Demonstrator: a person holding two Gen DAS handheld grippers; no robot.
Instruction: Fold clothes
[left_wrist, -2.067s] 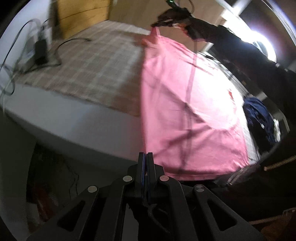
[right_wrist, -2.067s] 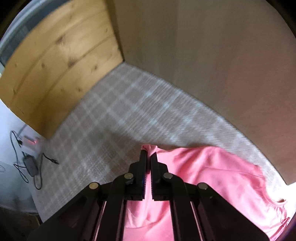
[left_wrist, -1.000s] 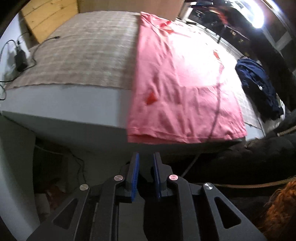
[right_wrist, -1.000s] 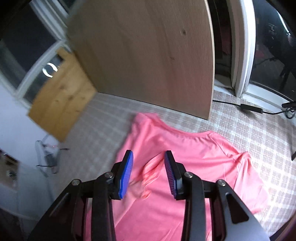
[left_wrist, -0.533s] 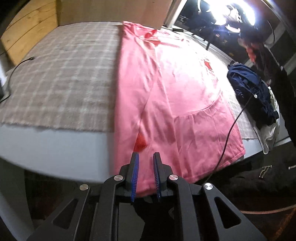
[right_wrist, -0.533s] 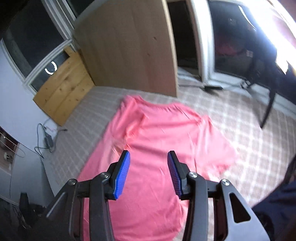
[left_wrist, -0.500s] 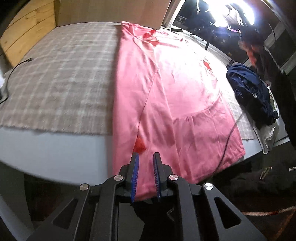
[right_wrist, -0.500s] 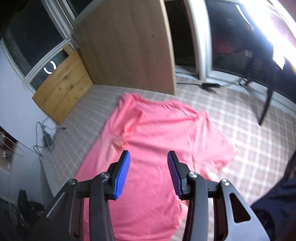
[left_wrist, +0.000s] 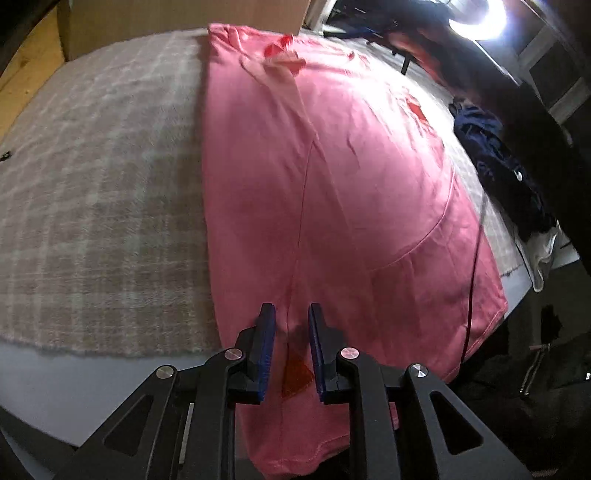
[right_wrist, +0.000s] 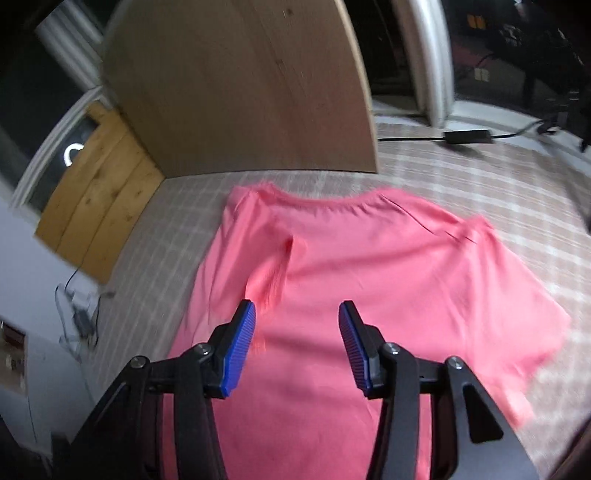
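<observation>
A pink T-shirt (left_wrist: 351, 177) lies flat on the checked cloth (left_wrist: 103, 192), collar at the far end, hem hanging over the near table edge. Its left side is folded in lengthwise, and the sleeve (right_wrist: 273, 273) rests on the body. My left gripper (left_wrist: 291, 308) hovers over the hem end. Its jaws stand a narrow gap apart and are opening. The fabric shows below the gap and nothing is pinched. My right gripper (right_wrist: 297, 304) hangs above the middle of the T-shirt (right_wrist: 388, 277), its jaws opening wide with nothing between them.
A dark blue heap of clothes (left_wrist: 498, 162) lies at the cloth's right edge, beside a person's dark sleeve (left_wrist: 517, 92). A wooden board (right_wrist: 240, 92) stands behind the collar. A power adapter with its cable (right_wrist: 467, 136) lies at the back right. More cables (right_wrist: 81, 314) hang at the left.
My left gripper came in from below the table edge to over the shirt's hem. My right gripper let go of the fabric, its jaws widened, and it has dropped closer to the shirt.
</observation>
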